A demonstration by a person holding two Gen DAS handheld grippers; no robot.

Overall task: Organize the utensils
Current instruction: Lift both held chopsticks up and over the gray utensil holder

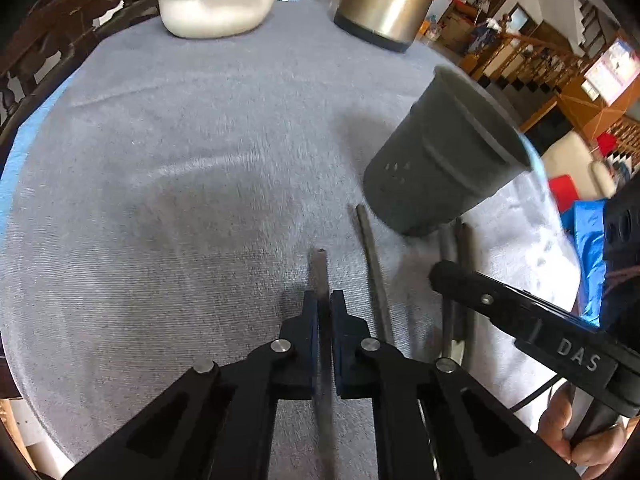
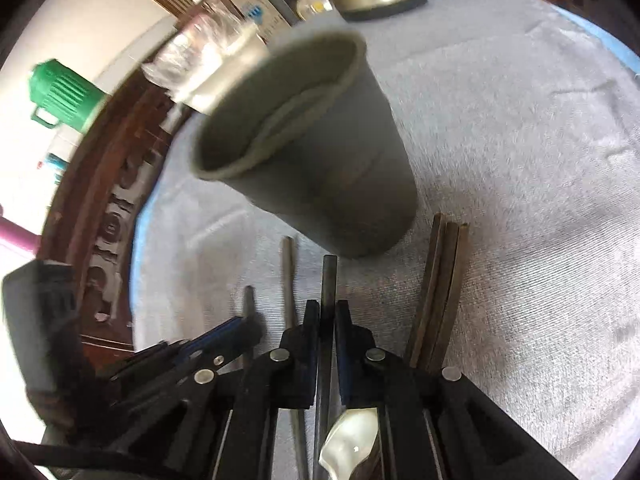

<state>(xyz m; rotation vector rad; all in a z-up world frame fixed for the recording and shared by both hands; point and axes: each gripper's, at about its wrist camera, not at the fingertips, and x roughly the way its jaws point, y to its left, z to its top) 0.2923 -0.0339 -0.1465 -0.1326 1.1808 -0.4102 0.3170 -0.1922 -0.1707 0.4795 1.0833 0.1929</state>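
Two low wrist views, sharing cup (image 1: 448, 156)

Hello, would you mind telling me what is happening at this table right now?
A person is sorting utensils with two handheld grippers on a grey tablecloth. The left gripper is shut on a dark utensil handle, and the right gripper is shut on another dark handle, with a shiny spoon-like end showing below it. A grey utensil cup stands just ahead, with nothing visible inside. More dark-handled utensils lie on the cloth beside it. A steel kettle and a white basin sit at the far side.
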